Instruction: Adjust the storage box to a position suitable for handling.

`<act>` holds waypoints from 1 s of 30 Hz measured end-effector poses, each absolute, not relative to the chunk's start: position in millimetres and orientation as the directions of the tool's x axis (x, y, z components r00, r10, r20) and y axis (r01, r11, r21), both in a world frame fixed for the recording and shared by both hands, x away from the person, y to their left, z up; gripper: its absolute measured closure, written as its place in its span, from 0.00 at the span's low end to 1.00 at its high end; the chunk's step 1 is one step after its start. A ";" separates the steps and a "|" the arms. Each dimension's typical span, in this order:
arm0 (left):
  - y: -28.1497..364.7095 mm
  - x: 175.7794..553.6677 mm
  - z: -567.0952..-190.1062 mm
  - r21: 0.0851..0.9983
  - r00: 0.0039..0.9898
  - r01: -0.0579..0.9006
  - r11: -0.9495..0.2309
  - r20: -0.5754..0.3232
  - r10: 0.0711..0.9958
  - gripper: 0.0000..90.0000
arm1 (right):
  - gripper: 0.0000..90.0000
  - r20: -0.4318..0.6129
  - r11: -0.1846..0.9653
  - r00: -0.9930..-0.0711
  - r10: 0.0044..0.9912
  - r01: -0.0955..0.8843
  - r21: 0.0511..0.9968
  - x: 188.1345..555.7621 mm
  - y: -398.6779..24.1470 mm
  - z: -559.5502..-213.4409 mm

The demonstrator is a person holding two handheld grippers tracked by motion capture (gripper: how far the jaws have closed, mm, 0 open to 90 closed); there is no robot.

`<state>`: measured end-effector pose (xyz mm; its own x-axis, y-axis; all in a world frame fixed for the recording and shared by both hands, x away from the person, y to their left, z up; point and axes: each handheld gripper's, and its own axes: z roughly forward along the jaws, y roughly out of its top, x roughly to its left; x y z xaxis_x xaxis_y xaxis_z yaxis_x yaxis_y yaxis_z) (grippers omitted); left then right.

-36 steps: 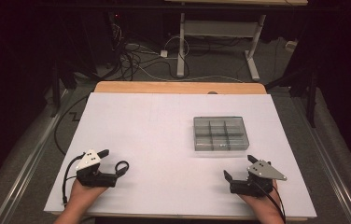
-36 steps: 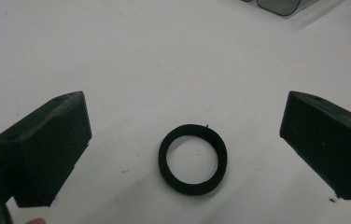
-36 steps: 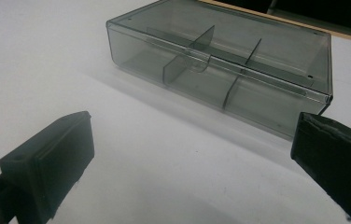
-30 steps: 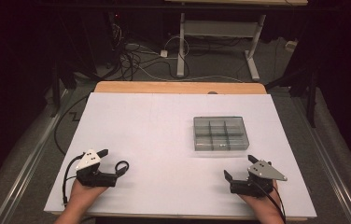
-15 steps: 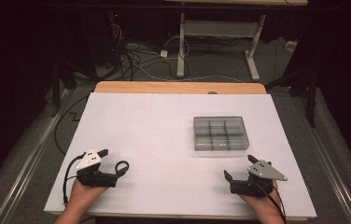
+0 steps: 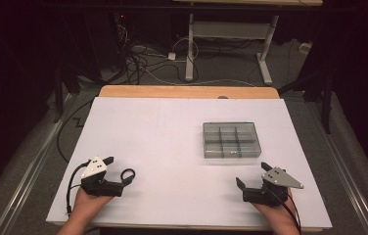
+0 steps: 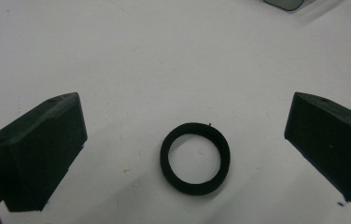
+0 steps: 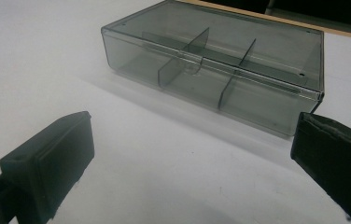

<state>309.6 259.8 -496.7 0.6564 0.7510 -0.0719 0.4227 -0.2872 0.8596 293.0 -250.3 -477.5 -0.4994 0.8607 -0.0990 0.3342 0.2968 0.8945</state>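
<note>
A small black ring (image 6: 128, 175) lies flat on the white table sheet (image 6: 162, 142) at the front left. My left gripper (image 6: 118, 174) rests beside it, open; in the left gripper view the ring (image 7: 194, 187) sits on the sheet between the wide-apart jaws of that gripper (image 7: 185, 103), touching neither. A smoky clear compartment box (image 6: 231, 139) with its lid closed stands right of centre. My right gripper (image 6: 252, 175) rests open at the front right, pointing at the box (image 8: 211, 65). Nothing is between the jaws of the right gripper (image 8: 194, 121).
A wooden table edge (image 6: 187, 91) shows beyond the sheet at the back. Cables and a desk frame (image 6: 226, 44) are on the floor behind. A corner of the box (image 7: 283, 3) shows at the top of the left gripper view.
</note>
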 end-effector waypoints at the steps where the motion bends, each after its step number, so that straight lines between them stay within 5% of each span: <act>1: 259.7 309.7 -496.7 0.860 0.655 0.423 -0.286 -0.072 0.752 0.00 | 0.00 -0.108 0.303 -0.491 0.865 0.337 0.892 293.5 -251.5 -477.4; 30: 259.0 308.9 -496.7 0.861 0.658 0.417 -0.290 -0.066 0.750 0.00 | 0.06 -0.050 0.216 -0.402 0.914 0.379 0.900 297.8 -287.2 -473.6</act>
<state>308.9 259.0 -496.7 0.6584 0.7497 -0.0661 0.4171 -0.2904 0.8612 297.8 -287.2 -473.6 -0.4022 0.9142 -0.0496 0.3792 0.2156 0.8998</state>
